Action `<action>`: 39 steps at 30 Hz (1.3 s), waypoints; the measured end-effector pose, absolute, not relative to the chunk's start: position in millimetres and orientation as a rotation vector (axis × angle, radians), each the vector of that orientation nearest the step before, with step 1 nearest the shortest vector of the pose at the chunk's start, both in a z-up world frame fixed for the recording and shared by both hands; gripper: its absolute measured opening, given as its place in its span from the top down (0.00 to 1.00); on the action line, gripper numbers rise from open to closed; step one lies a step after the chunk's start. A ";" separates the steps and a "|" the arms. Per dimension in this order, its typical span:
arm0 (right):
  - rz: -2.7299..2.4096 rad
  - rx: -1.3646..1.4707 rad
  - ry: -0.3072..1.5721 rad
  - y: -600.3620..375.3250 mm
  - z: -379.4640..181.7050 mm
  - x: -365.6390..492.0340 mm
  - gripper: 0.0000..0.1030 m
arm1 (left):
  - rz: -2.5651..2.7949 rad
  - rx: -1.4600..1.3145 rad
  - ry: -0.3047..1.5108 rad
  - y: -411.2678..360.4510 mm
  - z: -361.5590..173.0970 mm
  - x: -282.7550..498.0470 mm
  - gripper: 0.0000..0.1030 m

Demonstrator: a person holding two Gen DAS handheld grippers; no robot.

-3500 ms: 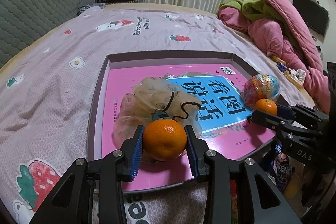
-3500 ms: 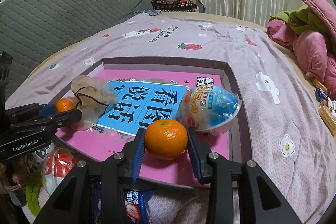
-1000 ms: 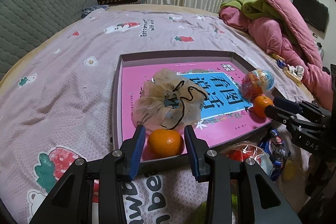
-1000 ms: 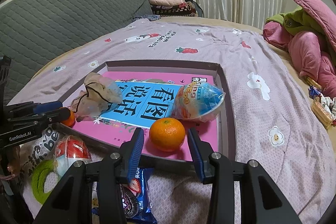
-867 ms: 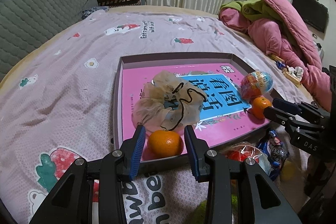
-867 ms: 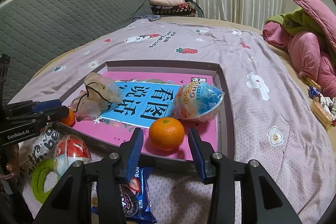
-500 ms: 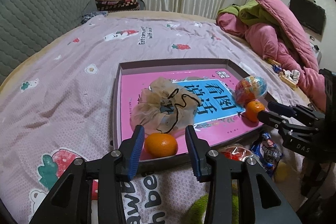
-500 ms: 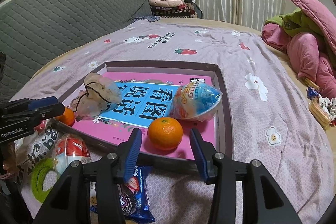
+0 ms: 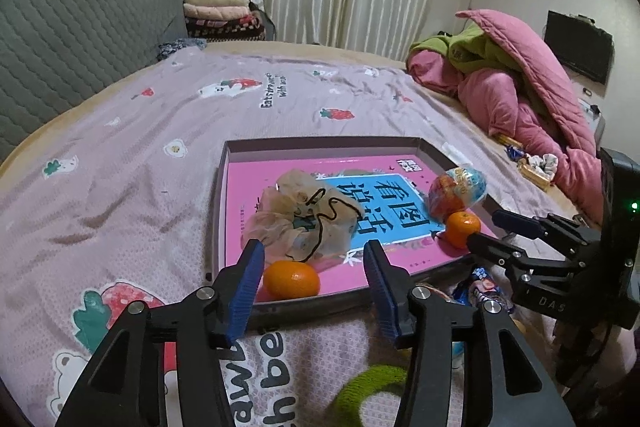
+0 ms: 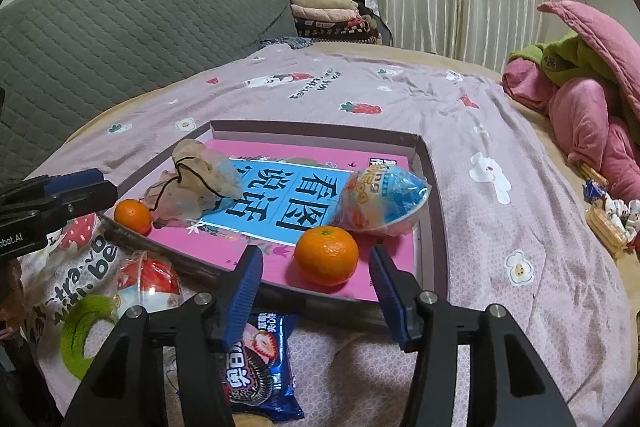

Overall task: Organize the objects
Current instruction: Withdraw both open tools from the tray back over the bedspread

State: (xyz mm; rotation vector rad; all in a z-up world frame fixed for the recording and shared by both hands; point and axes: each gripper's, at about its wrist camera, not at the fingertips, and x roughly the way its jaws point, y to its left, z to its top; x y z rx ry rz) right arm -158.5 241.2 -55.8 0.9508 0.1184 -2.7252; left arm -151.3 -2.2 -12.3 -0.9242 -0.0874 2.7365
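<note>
A shallow box (image 9: 224, 171) (image 10: 436, 195) with a pink book inside lies on the bed. One orange (image 9: 292, 279) (image 10: 133, 215) rests in its near left corner, just ahead of my open, empty left gripper (image 9: 314, 263). A second orange (image 10: 327, 255) (image 9: 462, 229) rests near the right corner, ahead of my open, empty right gripper (image 10: 316, 267). A sheer drawstring pouch (image 9: 304, 223) (image 10: 196, 183) and a blue-and-orange toy egg (image 9: 458, 193) (image 10: 380, 199) also lie in the box.
In front of the box lie a blue cookie packet (image 10: 256, 359), a red-and-white snack ball (image 10: 148, 287), a green ring (image 10: 80, 331) and a strawberry-print bag (image 10: 84, 263). Pink and green bedding (image 9: 520, 99) is piled at the right. A grey headboard (image 10: 120, 27) stands at the left.
Both grippers have let go of their oranges in the box, opened wider and drawn back toward me. The oranges stay where they were set down.
</note>
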 end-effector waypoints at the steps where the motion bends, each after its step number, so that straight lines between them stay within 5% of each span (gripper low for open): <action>1: -2.727 0.939 0.123 240.7 -54.7 -157.2 0.46 | 2.736 -0.921 -0.088 -2.1 -11.9 -150.6 0.48; 20: -2.768 0.718 0.182 232.3 -33.1 -134.7 0.31 | 2.736 -0.869 -0.086 -0.7 -4.4 -137.5 0.35; 39: -2.818 0.572 0.235 227.0 -24.0 -102.2 0.29 | 2.792 -0.756 -0.042 5.7 7.3 -103.2 0.32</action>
